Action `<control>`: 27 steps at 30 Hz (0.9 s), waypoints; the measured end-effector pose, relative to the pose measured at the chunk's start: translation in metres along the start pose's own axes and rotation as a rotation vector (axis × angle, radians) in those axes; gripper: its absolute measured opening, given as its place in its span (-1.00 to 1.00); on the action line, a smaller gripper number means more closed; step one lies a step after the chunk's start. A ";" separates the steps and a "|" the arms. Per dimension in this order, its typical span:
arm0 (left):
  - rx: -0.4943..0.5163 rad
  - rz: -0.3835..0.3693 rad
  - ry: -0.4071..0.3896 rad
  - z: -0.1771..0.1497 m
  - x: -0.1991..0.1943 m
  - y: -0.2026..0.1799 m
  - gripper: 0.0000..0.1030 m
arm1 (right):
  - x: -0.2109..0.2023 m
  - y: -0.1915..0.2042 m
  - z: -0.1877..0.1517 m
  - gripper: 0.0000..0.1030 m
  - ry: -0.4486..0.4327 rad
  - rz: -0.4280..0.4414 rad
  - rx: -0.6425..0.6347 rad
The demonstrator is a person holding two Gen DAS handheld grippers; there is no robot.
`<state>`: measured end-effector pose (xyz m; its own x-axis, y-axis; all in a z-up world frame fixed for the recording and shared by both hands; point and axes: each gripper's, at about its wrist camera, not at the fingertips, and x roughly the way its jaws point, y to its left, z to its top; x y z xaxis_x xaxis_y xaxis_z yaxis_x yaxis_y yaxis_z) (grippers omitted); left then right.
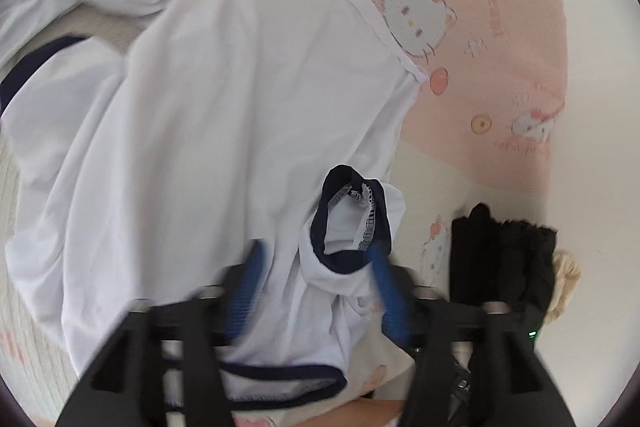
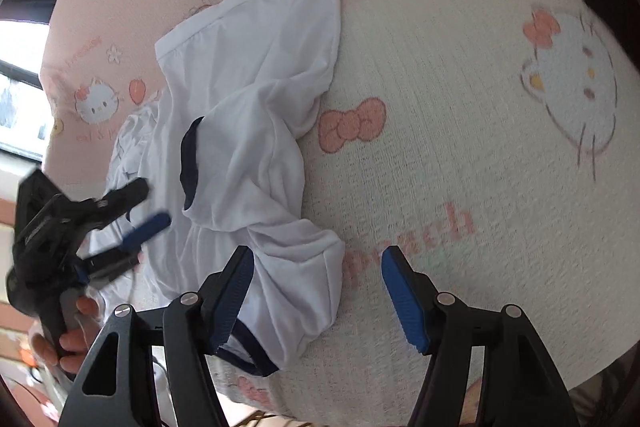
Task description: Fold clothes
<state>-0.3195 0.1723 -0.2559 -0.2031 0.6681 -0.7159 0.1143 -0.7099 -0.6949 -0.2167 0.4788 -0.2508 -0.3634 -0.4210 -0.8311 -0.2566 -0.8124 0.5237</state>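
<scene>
White shirt (image 2: 244, 131) with navy trim lies crumpled on the cartoon-cat blanket (image 2: 460, 131), under both my tools. My left gripper (image 1: 316, 283) stands open astride a navy-edged cuff (image 1: 352, 215); my right gripper (image 2: 318, 291), open, straddles a bunched fold.

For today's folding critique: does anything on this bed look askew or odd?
Yes. The white navy-trimmed T-shirt lies bunched and twisted on the pink cat-print bedspread, one navy-edged sleeve standing open upward rather than flat.
</scene>
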 end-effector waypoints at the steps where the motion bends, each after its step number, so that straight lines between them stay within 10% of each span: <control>1: -0.019 -0.015 0.001 -0.001 -0.003 0.003 0.20 | -0.001 -0.003 -0.003 0.28 0.000 0.016 0.020; 9: 0.062 0.075 -0.042 -0.022 -0.023 -0.011 0.20 | -0.005 -0.017 -0.017 0.30 -0.019 0.047 0.109; 15: 0.491 0.511 -0.129 -0.066 -0.014 -0.057 0.20 | -0.003 -0.014 -0.024 0.30 -0.017 0.078 0.118; 21: 0.482 0.391 -0.075 -0.076 -0.013 -0.063 0.20 | -0.001 -0.016 -0.032 0.30 0.002 0.097 0.140; 27: 0.540 0.452 -0.052 -0.086 -0.007 -0.069 0.20 | -0.006 -0.032 -0.033 0.30 -0.018 0.166 0.239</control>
<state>-0.2424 0.2360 -0.2088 -0.2971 0.2799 -0.9129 -0.2979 -0.9355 -0.1899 -0.1764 0.4939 -0.2692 -0.4332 -0.5313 -0.7281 -0.3956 -0.6137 0.6832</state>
